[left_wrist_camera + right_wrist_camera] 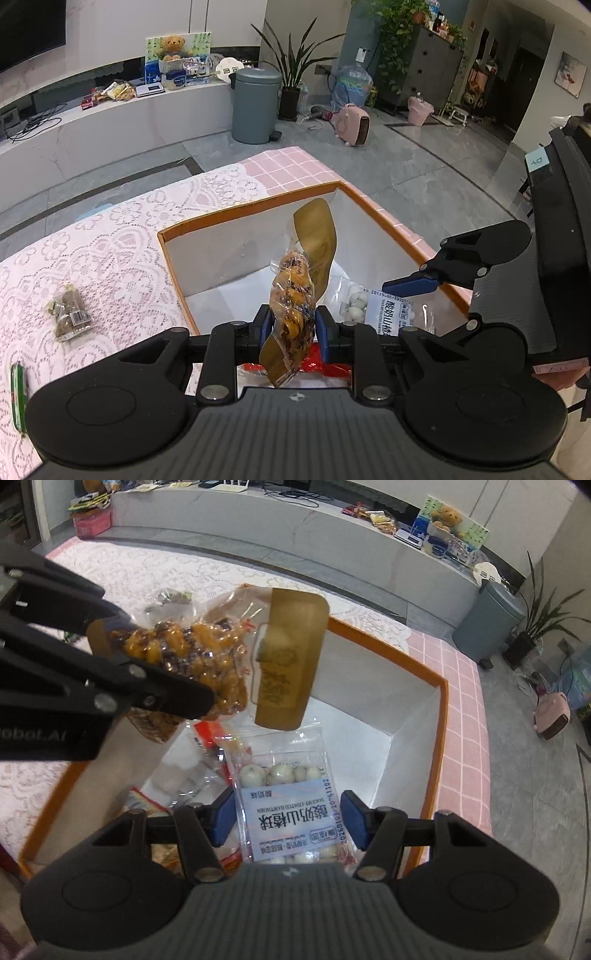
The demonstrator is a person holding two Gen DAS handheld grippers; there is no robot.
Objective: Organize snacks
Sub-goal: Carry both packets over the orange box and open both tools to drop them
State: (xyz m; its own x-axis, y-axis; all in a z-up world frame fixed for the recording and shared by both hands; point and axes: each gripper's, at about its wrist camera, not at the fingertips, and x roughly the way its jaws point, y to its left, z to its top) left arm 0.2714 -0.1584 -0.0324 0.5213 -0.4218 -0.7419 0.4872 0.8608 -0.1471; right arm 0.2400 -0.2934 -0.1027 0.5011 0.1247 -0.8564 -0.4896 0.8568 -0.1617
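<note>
Grey floor tiles stretch back to a long white media bench, a grey pedal bin and a potted plant, and nearer the camera a table under a pink lace tablecloth carries an open orange-rimmed box with white inner walls.

From the left wrist view, the left gripper has its two blue pads clamped on a clear bag of orange-brown snacks, gripping the bag across its middle. The bag stands up between the pads, its gold header curling upward over the inside of the box. Beside it, to the right and lower in the box, lies a packet of white yogurt-coated balls, with a red wrapper just showing under the pads. The right gripper reaches in from the right, over the box's near wall. Out on the cloth, well apart from the box, lies a small brown snack pack, and a green item sits at the left edge.

From the right wrist view, the right gripper hangs over the box with its blue pads set apart on either side of the yogurt-ball packet; whether the pads press on it I cannot tell. Up and to the left, the left gripper's black fingers hold the orange-brown bag in the air above the box, gold header pointing right. More wrappers lie on the box floor beneath.
</note>
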